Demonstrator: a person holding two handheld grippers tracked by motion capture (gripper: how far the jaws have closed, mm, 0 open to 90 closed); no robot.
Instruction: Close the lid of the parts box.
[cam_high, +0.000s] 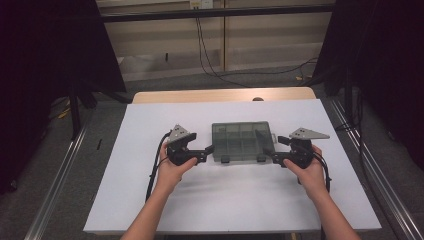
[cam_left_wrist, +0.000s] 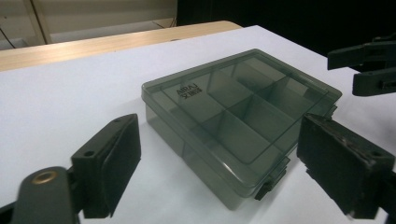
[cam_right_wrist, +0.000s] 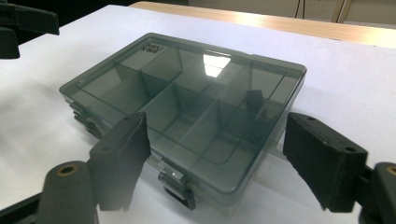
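Two bare forearms rise from the bottom edge of the high view and angle slightly outward. The left hand (cam_high: 172, 170) sits left of centre and grips the left tool (cam_high: 209, 150), whose jaws point right toward the middle of the frame and stand well apart. The right hand (cam_high: 309, 170) sits right of centre and holds the right tool (cam_high: 267, 152), aimed left with its jaws also spread wide. A grey three-cornered plate tops each tool.

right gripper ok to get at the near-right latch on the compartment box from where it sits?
Probably yes. The right gripper has its jaws open beside the box, and the latch lies just ahead of them with nothing between. The left gripper is at the far corner.
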